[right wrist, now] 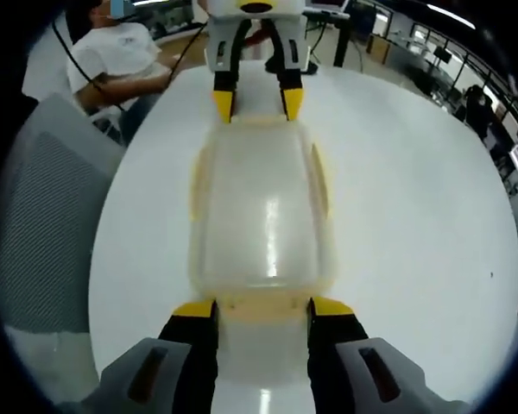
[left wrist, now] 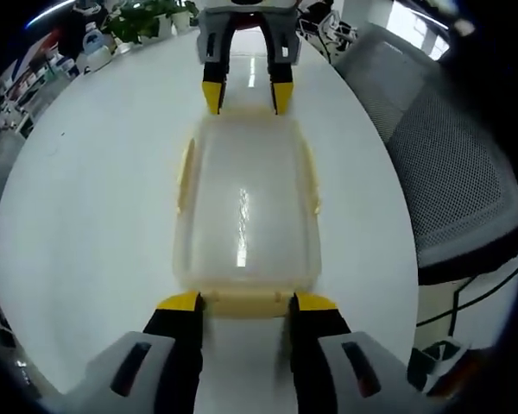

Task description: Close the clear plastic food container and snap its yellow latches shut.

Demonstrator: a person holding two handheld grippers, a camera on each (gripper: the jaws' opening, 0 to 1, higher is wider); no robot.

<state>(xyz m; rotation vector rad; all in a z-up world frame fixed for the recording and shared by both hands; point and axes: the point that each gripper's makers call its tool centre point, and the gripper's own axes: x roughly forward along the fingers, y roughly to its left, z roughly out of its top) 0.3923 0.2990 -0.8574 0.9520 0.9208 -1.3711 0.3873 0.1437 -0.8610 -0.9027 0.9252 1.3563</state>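
Observation:
The clear plastic container (left wrist: pixel 246 207) (right wrist: pixel 263 207) lies lengthwise on the white table (left wrist: pixel 95 216) (right wrist: pixel 414 216), its lid resting on top. Yellow side latches (left wrist: pixel 311 177) (right wrist: pixel 321 177) run along its long edges; whether they are snapped is unclear. My left gripper (left wrist: pixel 247 302) stands open at the near short end, its yellow-tipped jaws flanking the pale yellow end latch (left wrist: pixel 246 307). The right gripper (right wrist: pixel 263 308) does the same at the opposite end latch (right wrist: pixel 263 304). Each gripper shows across the container in the other's view: the right gripper (left wrist: pixel 246 97) and the left gripper (right wrist: pixel 257 103).
A grey mesh chair (left wrist: pixel 449 172) (right wrist: pixel 43 224) stands close to one side of the table. A person in a white shirt (right wrist: pixel 121 52) sits beyond it. Potted plants (left wrist: pixel 147 21) and bottles stand at the table's far edge. Bare tabletop lies around the container.

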